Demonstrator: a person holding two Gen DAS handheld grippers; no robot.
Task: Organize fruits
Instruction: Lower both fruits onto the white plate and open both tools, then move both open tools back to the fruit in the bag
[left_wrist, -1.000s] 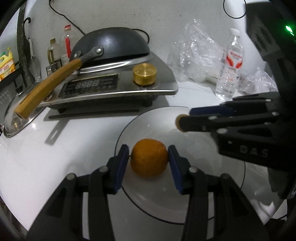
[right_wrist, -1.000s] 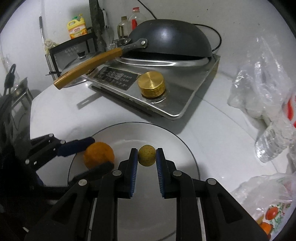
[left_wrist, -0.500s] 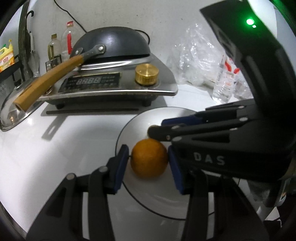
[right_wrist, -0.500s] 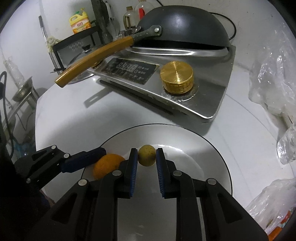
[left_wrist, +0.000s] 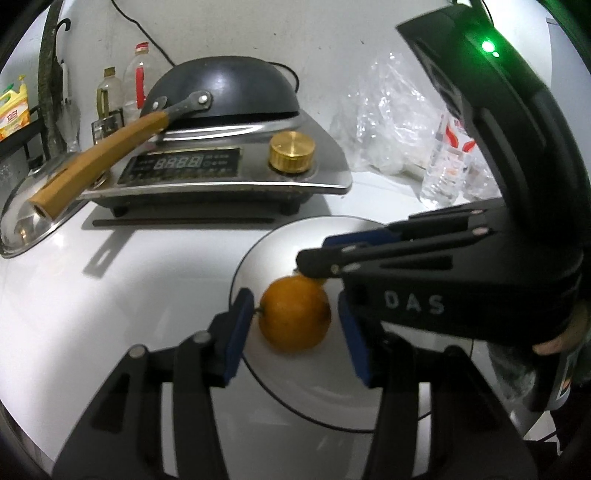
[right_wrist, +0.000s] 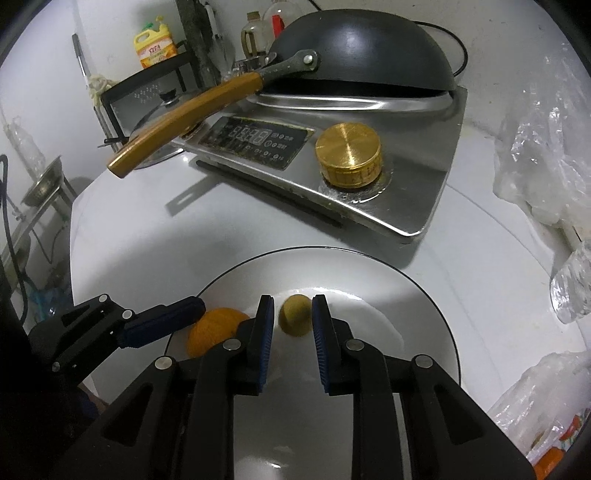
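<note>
Orange (left_wrist: 294, 313) sits on plate (left_wrist: 369, 402), 9 o'clock side; left gripper (left_wrist: 295, 325) just eased open around it. Right gripper (right_wrist: 293, 319) looks loose around small fruit (right_wrist: 294, 319). Release step; back both out cleanly.

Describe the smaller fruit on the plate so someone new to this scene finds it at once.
In front of the steel cooker with the brass knob lies a white plate. Two fruits sit on it: an orange and, just right of it in the right wrist view, a small fruit. It is duller, yellow-green and far smaller.
</note>
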